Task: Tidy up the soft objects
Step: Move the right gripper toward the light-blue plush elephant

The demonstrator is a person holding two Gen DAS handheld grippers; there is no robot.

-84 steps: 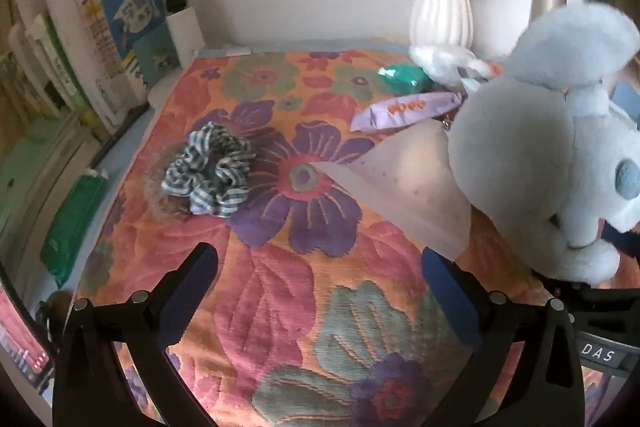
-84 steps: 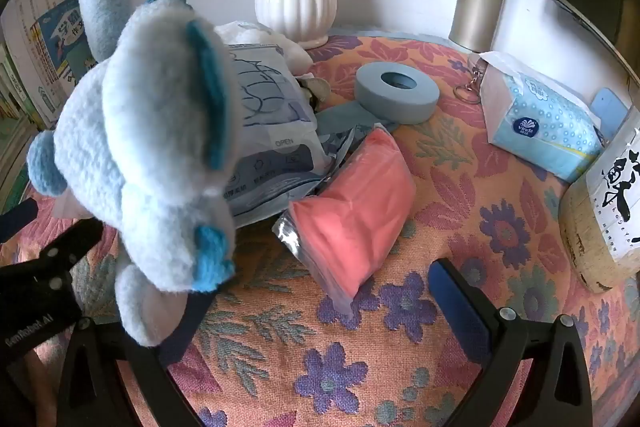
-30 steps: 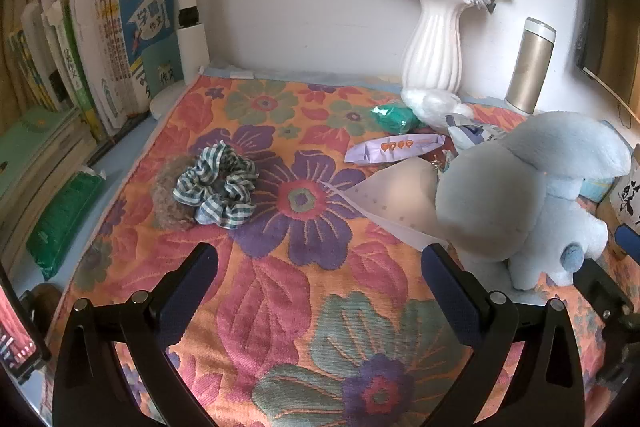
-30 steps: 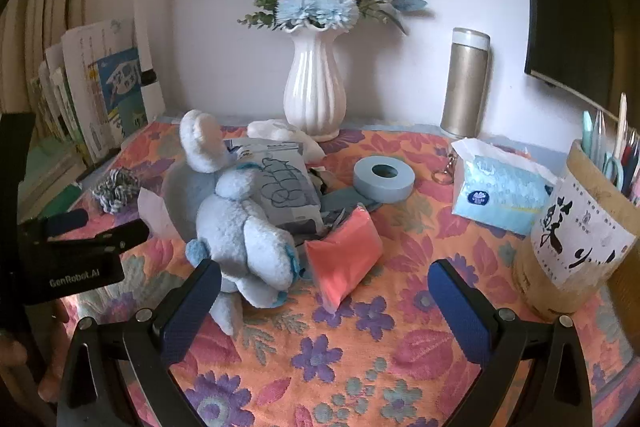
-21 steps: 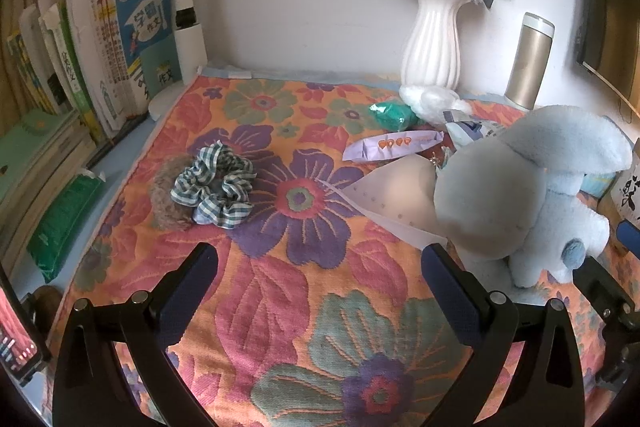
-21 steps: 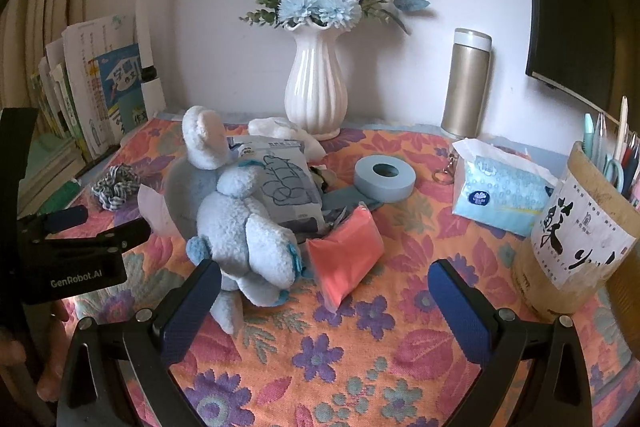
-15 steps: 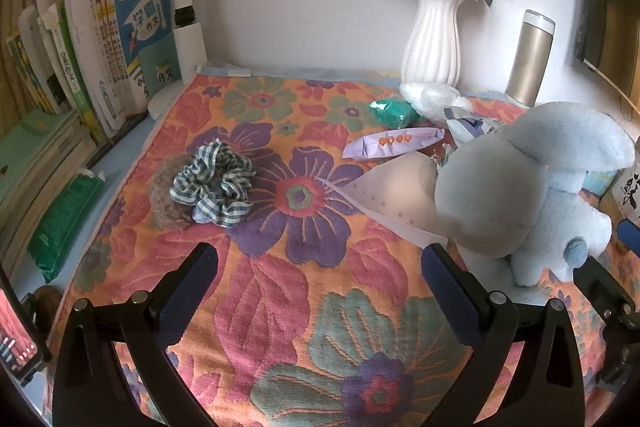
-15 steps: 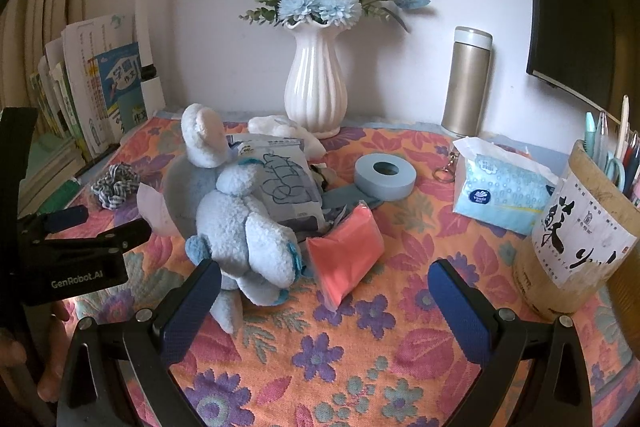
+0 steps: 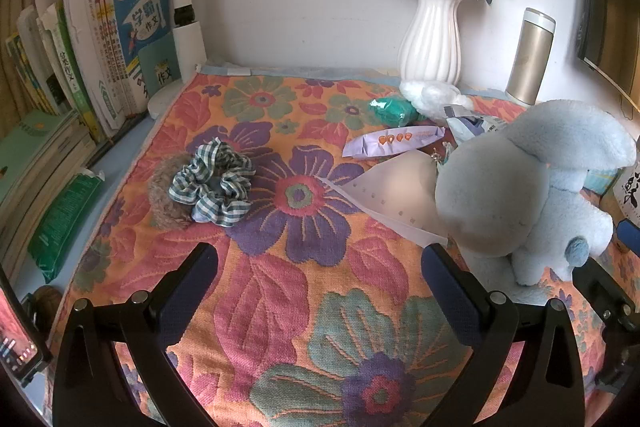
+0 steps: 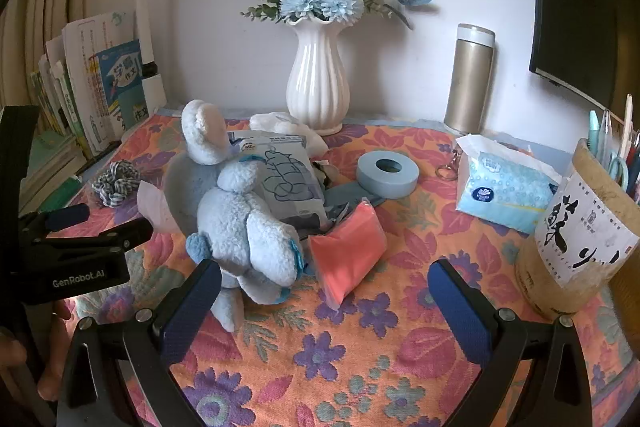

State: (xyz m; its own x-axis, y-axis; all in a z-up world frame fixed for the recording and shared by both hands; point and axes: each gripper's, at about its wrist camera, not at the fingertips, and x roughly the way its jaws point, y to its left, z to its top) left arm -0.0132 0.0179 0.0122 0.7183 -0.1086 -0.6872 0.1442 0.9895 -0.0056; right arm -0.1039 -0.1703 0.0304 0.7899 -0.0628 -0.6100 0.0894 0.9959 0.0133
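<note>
Both grippers wide, empty: left gripper, right gripper. Plush toy sits frame centre-left; scrunchie mid-left on cloth.

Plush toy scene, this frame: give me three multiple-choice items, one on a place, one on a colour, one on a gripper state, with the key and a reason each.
1. Where is the checked scrunchie?
A. In the pen holder
B. On the floral cloth, on the side toward the books
C. On top of the vase

2. What colour is the tape roll?
A. Red
B. Yellow
C. Light blue

3. What is the right gripper doing?
A. Open, holding nothing
B. Shut on the plush toy
C. Shut on the tissue pack

Key: B, it lies on the floral cloth near the books; C, the ring is pale blue; A, its jaws stand wide apart, and the plush toy sits on the cloth.
</note>
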